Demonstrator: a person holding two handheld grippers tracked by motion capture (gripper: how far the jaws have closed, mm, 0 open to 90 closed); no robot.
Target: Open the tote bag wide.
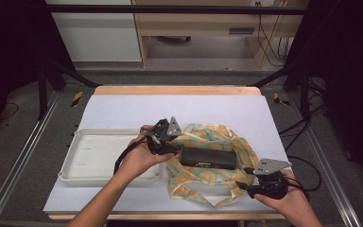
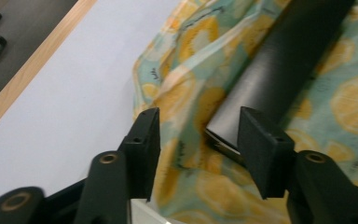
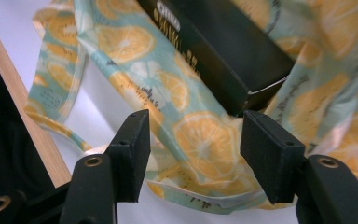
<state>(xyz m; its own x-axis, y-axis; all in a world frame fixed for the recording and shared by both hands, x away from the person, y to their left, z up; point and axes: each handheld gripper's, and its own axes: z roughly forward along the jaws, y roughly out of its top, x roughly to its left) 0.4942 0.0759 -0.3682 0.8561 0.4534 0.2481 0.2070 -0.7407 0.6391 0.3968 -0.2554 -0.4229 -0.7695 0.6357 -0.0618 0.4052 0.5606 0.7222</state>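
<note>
Holding both grippers open, I grip nothing: left gripper (image 1: 170,143) at frame centre, right gripper (image 1: 251,185) at lower right. Between them the black box (image 1: 208,157) lies on the lemon cloth (image 1: 203,176), right of the tray (image 1: 82,176).

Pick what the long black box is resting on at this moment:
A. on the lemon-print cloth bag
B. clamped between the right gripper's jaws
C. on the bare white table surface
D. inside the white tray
A: the black box lies on the spread lemon-print cloth bag, to the right of the white tray, and both gripper views show open jaws with nothing pressed between them.
</note>
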